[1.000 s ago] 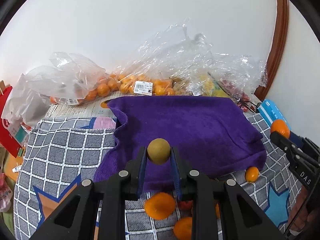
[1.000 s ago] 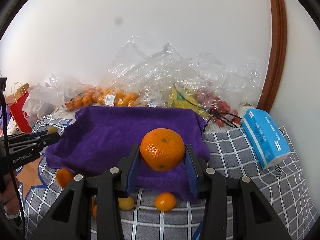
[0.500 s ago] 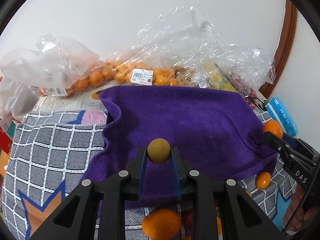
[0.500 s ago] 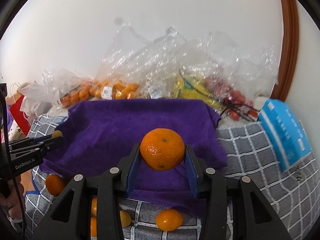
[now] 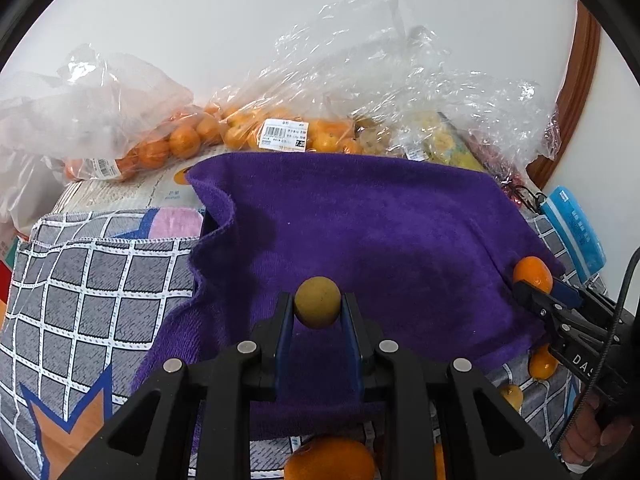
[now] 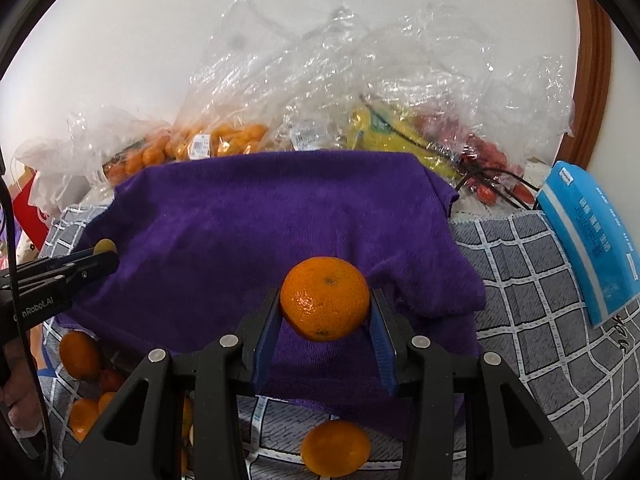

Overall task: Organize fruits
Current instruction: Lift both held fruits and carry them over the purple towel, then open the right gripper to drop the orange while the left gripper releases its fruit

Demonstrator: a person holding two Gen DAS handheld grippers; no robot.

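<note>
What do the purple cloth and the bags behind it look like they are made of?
Purple cloth: seemingly a soft pile fabric such as microfibre or terry, matte and fuzzy, with a stitched wavy hem and soft folds. Bags: thin clear plastic film, glossy and crinkled, with sharp highlights; the fruit and price labels show through.

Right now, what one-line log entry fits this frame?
left gripper: shut on brown fruit | right gripper: shut on mandarin | both above purple towel | neither fruit placed
</note>
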